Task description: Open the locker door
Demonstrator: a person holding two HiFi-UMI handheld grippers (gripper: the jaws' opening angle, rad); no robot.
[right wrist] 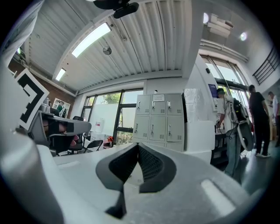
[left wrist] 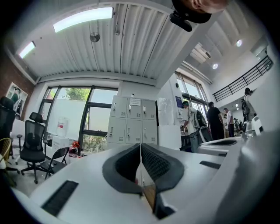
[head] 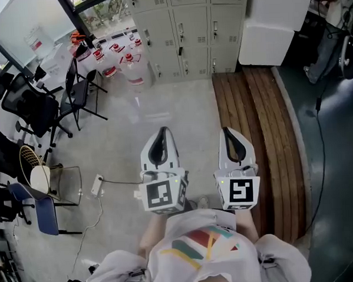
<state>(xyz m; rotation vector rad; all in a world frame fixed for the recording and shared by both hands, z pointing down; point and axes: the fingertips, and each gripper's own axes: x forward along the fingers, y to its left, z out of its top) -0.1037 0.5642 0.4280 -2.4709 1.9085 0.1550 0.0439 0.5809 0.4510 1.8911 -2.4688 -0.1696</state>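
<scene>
The left gripper (head: 162, 131) and right gripper (head: 225, 129) hung side by side above the floor (head: 163, 103), fingers clenched on nothing (the lockers (head: 182, 31) stood well ahead, doors closed).

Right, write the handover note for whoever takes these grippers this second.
Left gripper: shut, empty, held low in front of the body.
Right gripper: shut, empty, beside the left one.
Lockers: across the room, straight ahead, next to the white blocks. Every door in view looks closed.
Done: nothing yet, no door touched.
Left: walk up to the lockers alongside the wooden decking, open a gripper, take one door's handle and pull it open.
</scene>
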